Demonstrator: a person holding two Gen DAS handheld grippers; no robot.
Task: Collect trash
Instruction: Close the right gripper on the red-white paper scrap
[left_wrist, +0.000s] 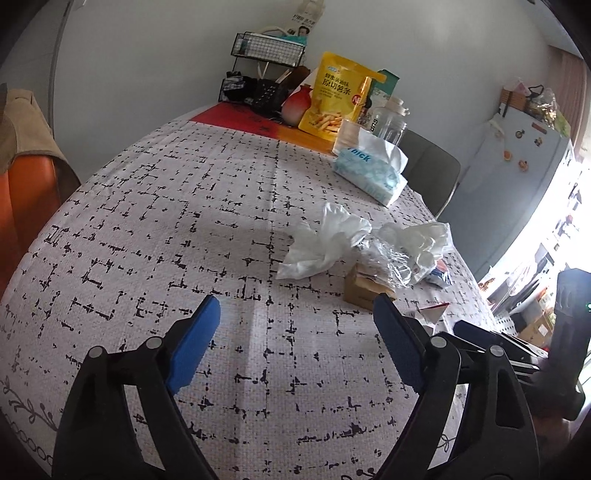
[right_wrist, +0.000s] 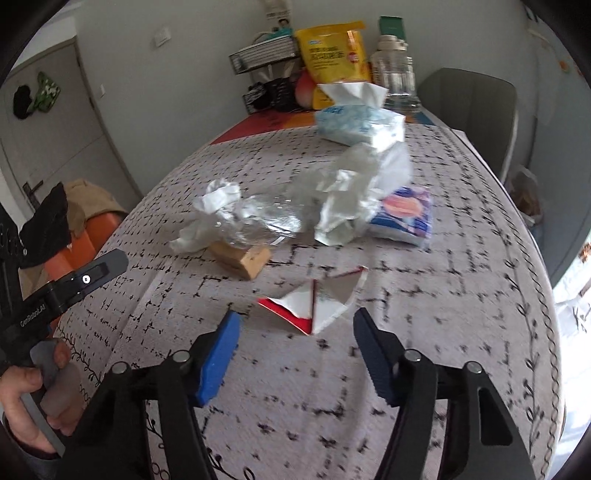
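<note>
On the patterned tablecloth (left_wrist: 184, 229) lies a trash heap: a crumpled white tissue (left_wrist: 325, 240), clear plastic wrap (left_wrist: 384, 258), a small cardboard box (left_wrist: 364, 291) and a white bag (left_wrist: 417, 236). My left gripper (left_wrist: 295, 299) hovers open just short of the box, nothing between its blue pads. In the right wrist view a torn red-and-white paper scrap (right_wrist: 314, 306) lies right ahead of my right gripper (right_wrist: 298, 315). Its near corner reaches in between the open fingertips, and neither pad touches it. Behind it sit the box (right_wrist: 243, 260), the wrap (right_wrist: 266, 218) and a blue-pink tissue packet (right_wrist: 406, 214).
A tissue pack (left_wrist: 369, 173), yellow snack bag (left_wrist: 336, 99), glass jar (left_wrist: 391, 122) and wire rack (left_wrist: 266, 51) stand at the table's far end. An orange chair (left_wrist: 26, 192) is at the left, a grey chair (right_wrist: 469, 114) at the right. A hand (right_wrist: 37, 398) holds the left gripper's handle.
</note>
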